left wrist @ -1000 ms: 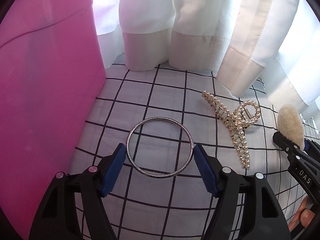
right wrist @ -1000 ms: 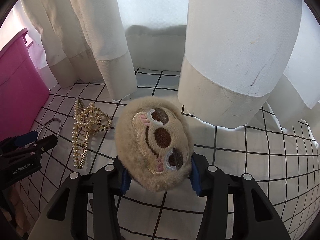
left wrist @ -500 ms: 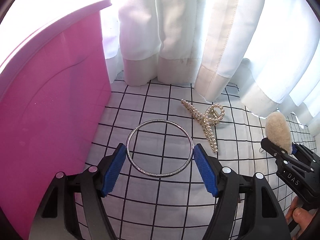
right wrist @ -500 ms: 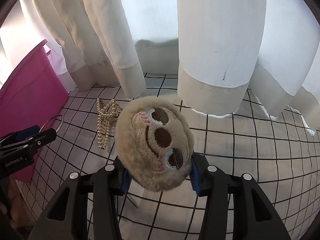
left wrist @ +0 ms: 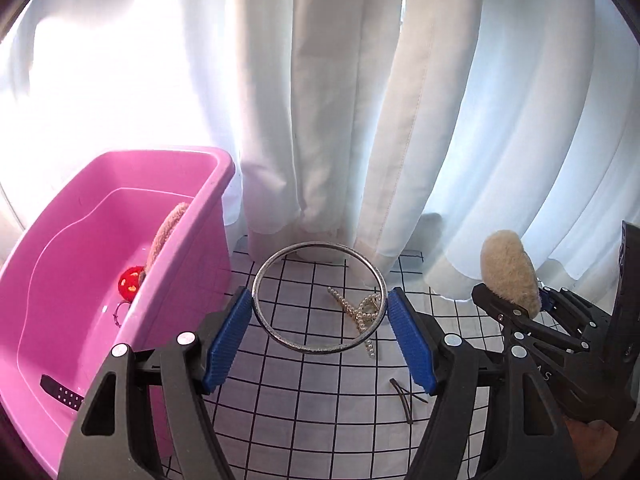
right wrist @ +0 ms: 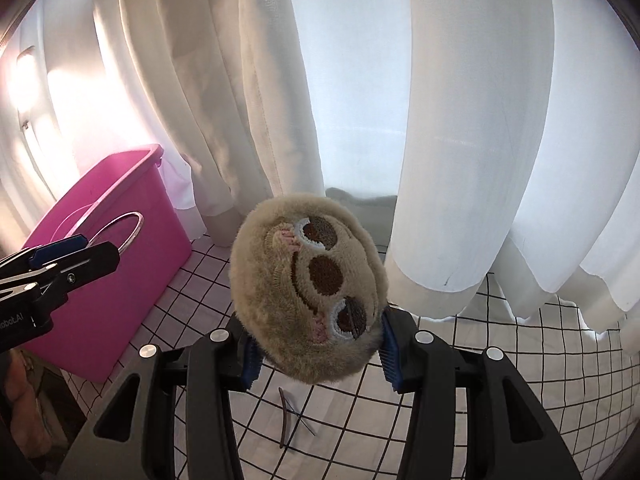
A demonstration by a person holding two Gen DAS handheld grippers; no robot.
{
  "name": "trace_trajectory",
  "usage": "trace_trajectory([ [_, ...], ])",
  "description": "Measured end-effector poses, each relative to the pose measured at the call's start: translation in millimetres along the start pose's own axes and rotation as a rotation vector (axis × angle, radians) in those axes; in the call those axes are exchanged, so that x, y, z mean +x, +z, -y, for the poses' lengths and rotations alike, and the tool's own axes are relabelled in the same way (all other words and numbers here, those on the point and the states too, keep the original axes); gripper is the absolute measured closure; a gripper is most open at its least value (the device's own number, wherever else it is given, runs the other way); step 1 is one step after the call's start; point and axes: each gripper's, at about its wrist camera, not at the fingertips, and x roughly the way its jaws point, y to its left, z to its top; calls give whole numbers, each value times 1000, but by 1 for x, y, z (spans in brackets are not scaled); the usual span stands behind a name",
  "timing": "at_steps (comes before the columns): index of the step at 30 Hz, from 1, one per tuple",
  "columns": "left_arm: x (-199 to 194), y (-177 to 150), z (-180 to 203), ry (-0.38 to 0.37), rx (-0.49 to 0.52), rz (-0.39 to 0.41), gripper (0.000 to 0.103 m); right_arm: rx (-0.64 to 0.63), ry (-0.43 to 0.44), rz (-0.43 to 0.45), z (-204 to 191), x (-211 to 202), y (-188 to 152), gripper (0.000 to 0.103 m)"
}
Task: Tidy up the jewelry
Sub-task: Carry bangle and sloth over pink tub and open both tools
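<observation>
- The left gripper (left wrist: 320, 326) stands fairly wide, its blue pads pressing opposite sides of a thin silver metal bangle (left wrist: 319, 297), held clear above the white black-gridded cloth (left wrist: 320, 408).
- The right gripper (right wrist: 318, 350) is half-closed on a tan plush sloth-face clip (right wrist: 310, 298), also lifted.
- The bangle looks light, stiff and slick; a grip across its widest span suits it, though it could swivel.
- The plush squashes easily; take it at the sides.
- A pearl-studded gold claw clip (left wrist: 358, 312) lies near the cloth's curtain-side edge.
- The pink plastic tub (left wrist: 100, 276) sits at the cloth's left edge.
</observation>
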Motion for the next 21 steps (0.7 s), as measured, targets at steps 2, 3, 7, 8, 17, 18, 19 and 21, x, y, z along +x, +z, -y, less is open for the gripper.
trace_trajectory([
  [2, -16, 10, -10, 13, -26, 35, 35, -29, 23, 29, -15, -5, 16, 58],
  [3, -24, 15, -17, 27, -38, 53, 35, -45, 37, 42, -22, -8, 24, 58],
  [7, -56, 27, -50, 85, -88, 118, 35, -107, 112, 84, -60, -11, 51, 58],
  [8, -62, 28, -60, 100, -101, 130, 35, -124, 136, 87, -72, -9, 57, 58],
  [17, -80, 13, -159, 286, -241, 116, 35, -320, 333, 68, -194, 26, 92, 58],
  [18, -78, 10, -169, 299, -255, 103, 35, -339, 350, 56, -208, 30, 93, 58],
  [19, -77, 6, -179, 311, -268, 86, 35, -359, 362, 41, -220, 37, 95, 58],
  [21, -71, -1, -199, 334, -304, 53, 35, -389, 380, 5, -241, 51, 98, 58],
])
